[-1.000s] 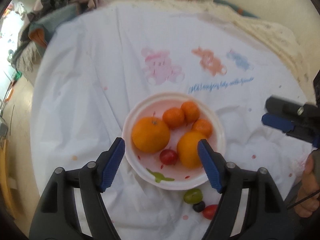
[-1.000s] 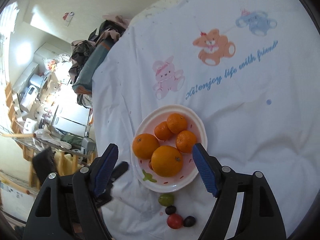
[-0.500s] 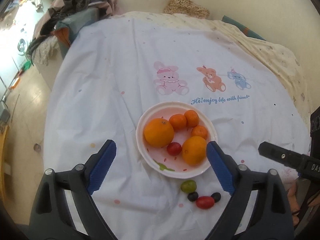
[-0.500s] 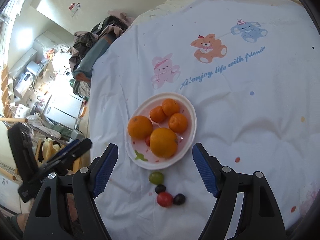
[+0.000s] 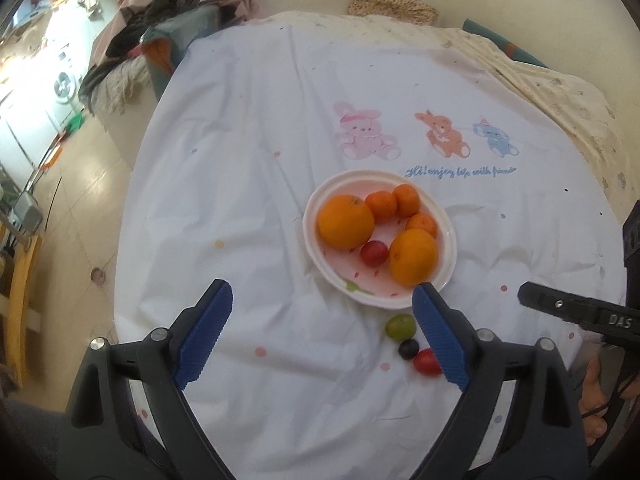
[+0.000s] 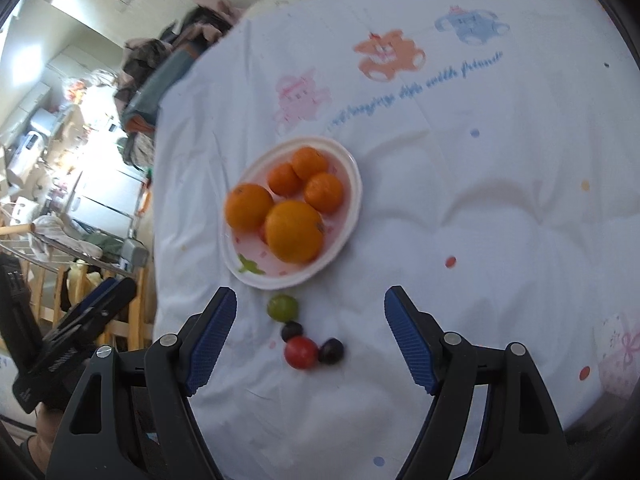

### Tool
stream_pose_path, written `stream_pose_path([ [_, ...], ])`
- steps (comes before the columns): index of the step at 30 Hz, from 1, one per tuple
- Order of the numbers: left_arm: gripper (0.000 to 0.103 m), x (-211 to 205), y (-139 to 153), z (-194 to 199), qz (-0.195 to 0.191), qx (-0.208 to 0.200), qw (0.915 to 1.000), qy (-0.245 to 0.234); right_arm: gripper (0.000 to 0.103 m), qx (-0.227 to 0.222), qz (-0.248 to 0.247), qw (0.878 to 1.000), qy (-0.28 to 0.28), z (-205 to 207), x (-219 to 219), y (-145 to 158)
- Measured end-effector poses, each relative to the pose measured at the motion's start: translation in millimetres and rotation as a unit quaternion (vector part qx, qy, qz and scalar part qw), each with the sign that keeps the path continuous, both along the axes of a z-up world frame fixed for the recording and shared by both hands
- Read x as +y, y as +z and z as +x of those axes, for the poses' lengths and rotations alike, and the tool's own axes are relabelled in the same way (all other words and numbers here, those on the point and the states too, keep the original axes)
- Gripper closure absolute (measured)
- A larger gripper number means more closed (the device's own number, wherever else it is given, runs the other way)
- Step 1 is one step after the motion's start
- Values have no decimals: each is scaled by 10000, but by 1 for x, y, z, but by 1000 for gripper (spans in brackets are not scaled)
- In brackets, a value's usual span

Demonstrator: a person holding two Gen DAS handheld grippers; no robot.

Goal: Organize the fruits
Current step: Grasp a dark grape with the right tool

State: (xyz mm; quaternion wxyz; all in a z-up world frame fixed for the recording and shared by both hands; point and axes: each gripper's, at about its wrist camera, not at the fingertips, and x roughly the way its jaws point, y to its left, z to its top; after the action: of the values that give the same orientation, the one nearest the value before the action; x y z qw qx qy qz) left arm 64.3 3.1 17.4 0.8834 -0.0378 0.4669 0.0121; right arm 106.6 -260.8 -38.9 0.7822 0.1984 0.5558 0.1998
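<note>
Open white sheet (image 5: 248, 184) left of plate (image 5: 316, 200): clear passage. Plate crowded with 5 oranges. 4 small fruits (image 6: 306, 332) clustered just beside plate's near rim (image 6: 280, 282). Bare sheet right of cluster (image 6: 480, 240). Clothes pile (image 5: 160, 12) blocking far left edge.

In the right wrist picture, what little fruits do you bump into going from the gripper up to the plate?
red cherry tomato → dark grape → green grape → plate
</note>
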Motion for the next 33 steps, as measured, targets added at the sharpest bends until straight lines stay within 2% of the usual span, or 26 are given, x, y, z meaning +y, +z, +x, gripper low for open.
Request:
stream_pose_path([
  [4,13,5,-5,1,-18,95,9999,66,39,357,35,9993,127,5,8,-16],
  [7,13,8,-8,5,-64,186,9997,119,41,616,-279,9969,401,7,23,-32],
  [9,13,11,-11,7,-178,282,9993,165,47,860,-378,9941,544,6,31,-45],
  [11,13,12,-14,8,-278,358,9988,193,63,1078,-430,9917,561,7,35,-56],
  [16,13,12,-16,10,-391,409,9982,186,75,1389,-648,9871,473,10,36,-74],
  [20,13,11,-16,12,-432,429,9980,180,76,1591,-648,9821,767,4,45,-83],
  [24,13,11,-19,14,-426,468,9978,177,76,1499,-860,9804,943,1,54,-82],
  [26,13,10,-20,14,-394,483,9979,168,83,1474,-858,9800,1025,1,55,-81],
  [30,13,10,-25,15,-363,550,9977,149,83,1382,-773,9829,938,1,47,-73],
  [33,13,11,-32,17,-378,635,9972,136,83,1236,-430,9893,642,6,35,-60],
])
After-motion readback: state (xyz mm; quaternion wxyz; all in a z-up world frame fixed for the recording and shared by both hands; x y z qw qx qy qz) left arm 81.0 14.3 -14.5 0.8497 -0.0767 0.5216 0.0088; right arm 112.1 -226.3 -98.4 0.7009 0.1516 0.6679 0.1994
